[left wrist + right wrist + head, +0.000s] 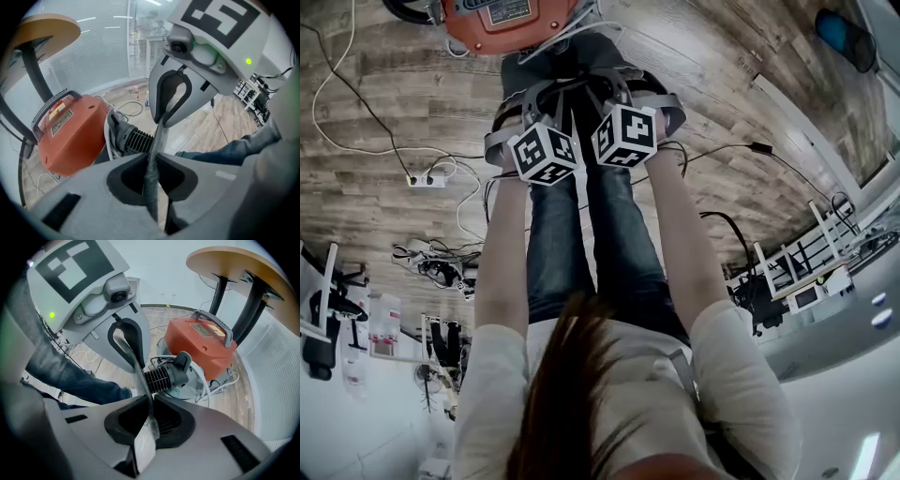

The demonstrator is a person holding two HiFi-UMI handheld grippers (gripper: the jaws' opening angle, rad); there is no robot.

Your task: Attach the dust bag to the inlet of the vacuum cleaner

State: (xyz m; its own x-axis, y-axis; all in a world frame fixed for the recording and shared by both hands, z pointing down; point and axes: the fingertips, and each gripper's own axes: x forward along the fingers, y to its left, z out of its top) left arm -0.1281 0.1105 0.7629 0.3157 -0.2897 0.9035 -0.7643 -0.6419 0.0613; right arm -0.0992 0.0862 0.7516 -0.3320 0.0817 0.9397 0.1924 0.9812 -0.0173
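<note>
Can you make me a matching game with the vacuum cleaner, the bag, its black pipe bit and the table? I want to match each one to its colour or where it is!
Things:
1. vacuum cleaner
2. dust bag
3. inlet
4. table

Descriptions:
A. black and ribbed
B. round top of pale wood
C. pinched by the left gripper and the right gripper
D. orange

Right pairs: 1-D, 2-C, 3-A, 4-B.
</note>
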